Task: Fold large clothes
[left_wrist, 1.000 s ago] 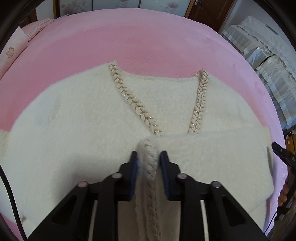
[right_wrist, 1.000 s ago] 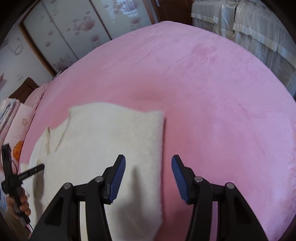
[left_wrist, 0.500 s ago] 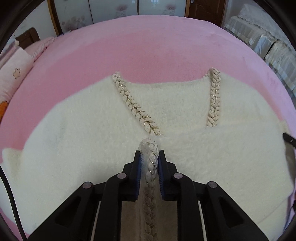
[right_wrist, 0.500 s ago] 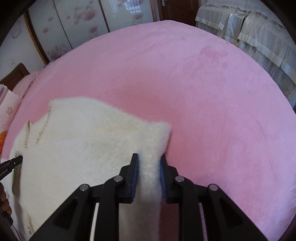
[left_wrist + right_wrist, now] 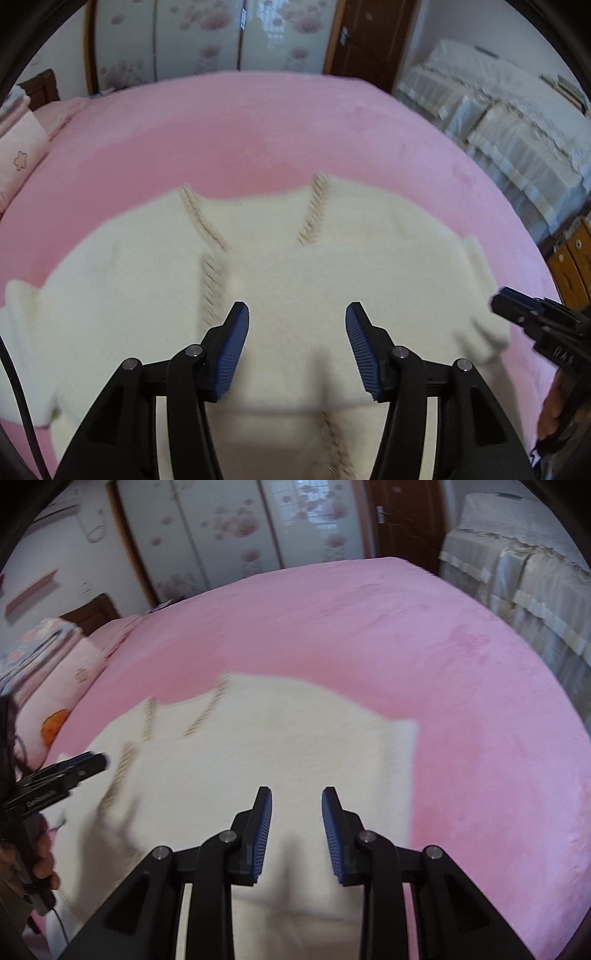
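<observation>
Lying mostly flat on the pink bed, the cream cardigan has its right side and lower part folded over the body, so I judge the fold partly done, the left sleeve spread wide and yet to go in. Left gripper hangs wide, empty; right gripper narrower, parted, holding nothing

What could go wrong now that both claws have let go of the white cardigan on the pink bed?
The folded-up lower part of the cardigan lies loose, with both the left claw and the right claw open above it; the thick fuzzy knit might spring back. The right sleeve cuff still sticks out, so the next fold could come out uneven. On the soft pink blanket, creases may set poorly.
</observation>
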Demonstrator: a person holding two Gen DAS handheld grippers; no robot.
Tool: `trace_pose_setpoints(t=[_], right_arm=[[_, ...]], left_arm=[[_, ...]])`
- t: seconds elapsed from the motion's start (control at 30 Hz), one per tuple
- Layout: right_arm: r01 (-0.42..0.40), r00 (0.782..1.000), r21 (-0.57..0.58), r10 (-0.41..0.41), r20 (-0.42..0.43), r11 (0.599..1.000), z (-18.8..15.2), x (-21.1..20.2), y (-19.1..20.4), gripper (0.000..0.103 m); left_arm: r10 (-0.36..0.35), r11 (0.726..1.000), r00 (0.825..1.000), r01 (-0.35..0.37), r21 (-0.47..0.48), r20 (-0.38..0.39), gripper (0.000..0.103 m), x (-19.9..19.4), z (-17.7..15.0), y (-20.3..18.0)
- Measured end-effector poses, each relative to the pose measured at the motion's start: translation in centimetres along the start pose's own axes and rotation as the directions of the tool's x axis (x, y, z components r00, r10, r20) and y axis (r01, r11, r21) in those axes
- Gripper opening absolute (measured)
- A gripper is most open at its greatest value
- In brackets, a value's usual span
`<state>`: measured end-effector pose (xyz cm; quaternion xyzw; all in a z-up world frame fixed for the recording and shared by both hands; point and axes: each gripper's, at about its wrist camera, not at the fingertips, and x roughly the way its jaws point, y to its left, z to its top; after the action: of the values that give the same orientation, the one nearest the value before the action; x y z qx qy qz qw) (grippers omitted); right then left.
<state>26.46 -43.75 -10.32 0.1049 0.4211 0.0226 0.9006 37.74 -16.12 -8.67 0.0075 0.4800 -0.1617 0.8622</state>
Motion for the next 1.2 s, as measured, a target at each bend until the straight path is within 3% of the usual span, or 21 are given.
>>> trace_pose_setpoints(t=[0.13, 0.23, 0.3, 0.33, 0.37, 0.43, 0.5, 0.6, 0.8, 0.97, 1.2], right_arm=[[-0.034, 0.998, -0.050, 0.031, -0.052, 0.998, -2.4, 2.1, 3.5, 0.028], [-0.011, 0.994, -0.053, 0.005, -0.114, 0.999, -4.0, 4.4, 3.2, 0.028], [0.009, 0.992, -0.042, -0.014, -0.127, 0.999, -4.9, 4.9, 2.2, 0.021], [0.020, 0.993, -0.034, -0.024, -0.120, 0.999, -5.0, 4.6, 1.2, 0.013], [0.057, 0.992, -0.029, -0.059, -0.111, 0.998, -5.1, 4.2, 0.4, 0.005], [0.157, 0.984, -0.025, -0.159, -0.076, 0.987, -5.2, 3.2, -1.5, 0.003], [0.202, 0.977, -0.005, -0.202, -0.067, 0.979, -5.4, 2.7, -3.9, 0.000], [0.176, 0.983, 0.049, -0.173, -0.064, 0.983, -5.7, 1.9, -5.7, 0.000], [0.270, 0.961, -0.007, -0.270, -0.057, 0.963, -6.0, 2.5, -3.9, 0.000], [0.266, 0.961, 0.015, -0.264, -0.077, 0.964, -5.8, 2.5, -3.9, 0.002], [0.307, 0.946, 0.022, -0.302, -0.115, 0.952, -5.5, 2.7, -3.0, 0.003]], left_arm=[[0.027, 0.999, 0.998, -0.029, -0.025, -0.061, 0.053, 2.0, -2.3, -1.2], [0.067, 0.996, 0.992, -0.073, -0.054, -0.109, 0.053, 4.4, -3.9, -0.7], [0.077, 0.996, 0.993, -0.081, -0.044, -0.089, 0.054, 5.1, -4.6, -0.4], [0.087, 0.995, 0.993, -0.090, -0.038, -0.084, 0.055, 5.1, -4.7, -0.6], [0.093, 0.995, 0.992, -0.096, -0.037, -0.081, 0.055, 5.1, -4.8, -0.5], [0.085, 0.995, 0.993, -0.089, -0.053, -0.082, 0.055, 4.9, -4.7, 0.1], [0.071, 0.994, 0.994, -0.078, -0.083, -0.085, 0.055, 5.0, -4.7, 0.8], [0.067, 0.992, 0.994, -0.076, -0.099, -0.086, 0.055, 4.7, -4.6, 1.4], [0.102, 0.991, 0.992, -0.108, -0.078, -0.080, 0.055, 4.4, -4.9, 1.7], [0.105, 0.990, 0.990, -0.112, -0.085, -0.092, 0.055, 3.9, -5.0, 1.6], [0.110, 0.991, 0.989, -0.116, -0.059, -0.101, 0.066, 2.1, -6.5, 0.7]])
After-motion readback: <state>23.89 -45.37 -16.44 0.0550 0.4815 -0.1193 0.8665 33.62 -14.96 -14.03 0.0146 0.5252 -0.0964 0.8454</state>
